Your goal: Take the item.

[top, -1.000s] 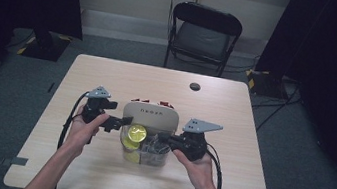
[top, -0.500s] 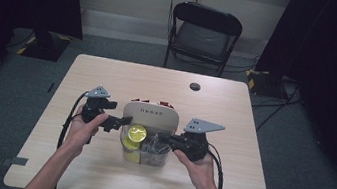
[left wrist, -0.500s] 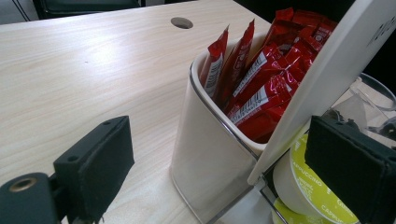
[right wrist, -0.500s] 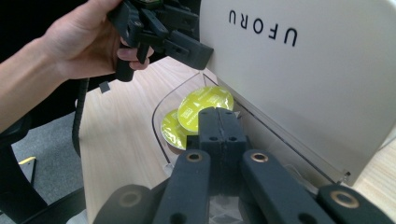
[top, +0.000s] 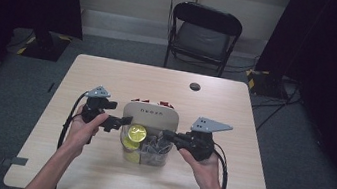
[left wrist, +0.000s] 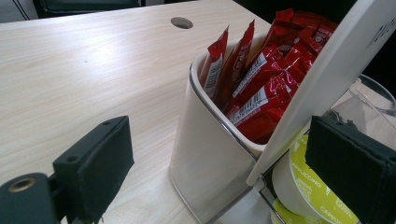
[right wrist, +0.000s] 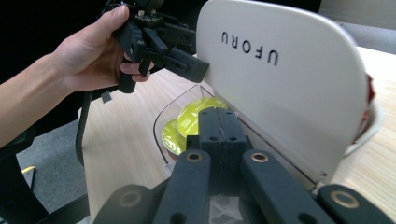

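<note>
right claw (right wrist: 218, 122) closed over capsules (right wrist: 187, 122)

One rectangular pale wooden table (top: 108, 80) fills the middle of the high view. One black folding metal chair (top: 205, 34) stands at the upper centre. One white plastic organiser box with a raised lid (top: 151, 118) sits mid-frame. Two round yellow-green capsule pods (top: 136, 133) show in its clear front part. Many red foil sachets (left wrist: 261, 84), too crowded to count, fill its rear compartment. Two black handheld grippers: left (top: 119, 121), right (top: 170, 136).
</note>
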`<action>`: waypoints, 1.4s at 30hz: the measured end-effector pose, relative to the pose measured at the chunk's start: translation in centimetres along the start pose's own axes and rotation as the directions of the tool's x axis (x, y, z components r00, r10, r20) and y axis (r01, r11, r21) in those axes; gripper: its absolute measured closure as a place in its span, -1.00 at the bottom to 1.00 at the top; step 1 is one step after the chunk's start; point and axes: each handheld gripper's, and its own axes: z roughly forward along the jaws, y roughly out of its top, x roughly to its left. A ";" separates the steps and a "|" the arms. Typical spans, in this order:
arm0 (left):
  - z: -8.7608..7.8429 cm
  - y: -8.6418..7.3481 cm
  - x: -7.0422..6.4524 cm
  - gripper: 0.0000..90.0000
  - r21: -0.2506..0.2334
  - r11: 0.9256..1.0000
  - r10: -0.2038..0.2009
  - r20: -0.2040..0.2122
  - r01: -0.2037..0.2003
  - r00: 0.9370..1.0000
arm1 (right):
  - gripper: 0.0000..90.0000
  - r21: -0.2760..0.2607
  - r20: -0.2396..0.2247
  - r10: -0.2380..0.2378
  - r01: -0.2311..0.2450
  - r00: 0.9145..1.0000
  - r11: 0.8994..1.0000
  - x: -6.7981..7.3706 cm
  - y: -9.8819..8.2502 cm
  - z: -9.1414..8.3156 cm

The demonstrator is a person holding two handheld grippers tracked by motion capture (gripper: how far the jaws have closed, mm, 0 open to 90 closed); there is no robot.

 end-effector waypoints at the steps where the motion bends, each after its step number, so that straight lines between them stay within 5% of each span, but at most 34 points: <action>1: 0.0 0.0 0.0 -0.84 0.001 1.000 0.002 0.000 -0.002 1.000 | 1.00 -0.002 0.003 0.002 -0.002 1.000 1.000 0.0 0.0 -0.1; 25: 0.0 0.0 0.1 -0.85 0.005 1.000 0.000 -0.001 0.000 1.000 | 1.00 -0.051 0.088 0.032 -0.027 0.996 0.998 -1.2 -0.8 -4.5; 42: -0.1 0.0 0.2 -0.85 0.007 1.000 0.000 0.001 0.000 1.000 | 1.00 -0.035 0.184 0.080 -0.075 0.980 0.997 -3.4 -3.7 -6.5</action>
